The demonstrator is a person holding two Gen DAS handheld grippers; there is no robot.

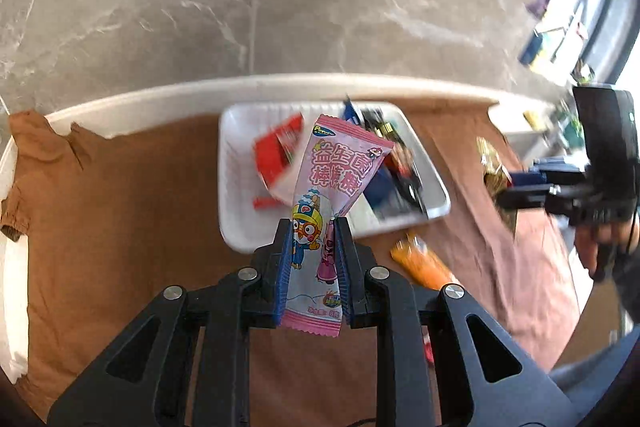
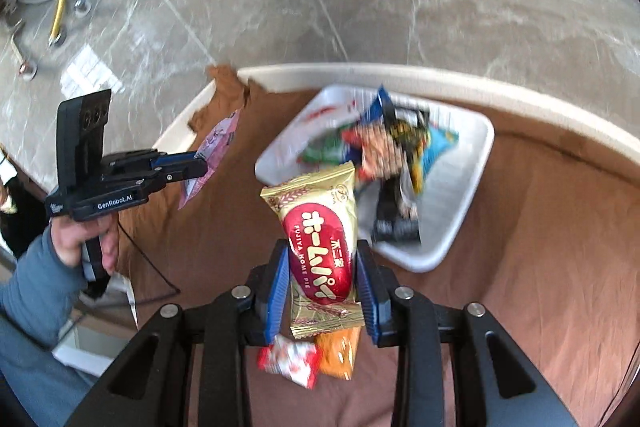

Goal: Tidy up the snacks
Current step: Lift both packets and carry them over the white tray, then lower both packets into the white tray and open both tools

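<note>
White tray (image 1: 236, 163) at frame centre already holds several snacks. We grip pink candy packet (image 1: 336, 171) in left gripper (image 1: 313, 227), gold pie packet (image 2: 320, 227) in right gripper (image 2: 322, 255). Orange packet (image 2: 338, 355), red-white packet (image 2: 290, 363) left on cloth, lower centre.

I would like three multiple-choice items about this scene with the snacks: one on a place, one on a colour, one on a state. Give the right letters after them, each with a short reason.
1. Where does the white tray stand?
A. on the brown cloth
B. on the grey floor
C. on a shelf

2. What colour is the wrapper held by the left gripper?
A. green
B. pink
C. black

3. In what state is the right gripper?
A. open and empty
B. shut on the gold packet
C. lying in the tray

Answers:
1 A: the brown cloth shows around the tray on all visible sides.
2 B: the pink candy wrapper sticks up between the blue pads.
3 B: both pads press the sides of the gold packet, which is lifted above the cloth.
</note>
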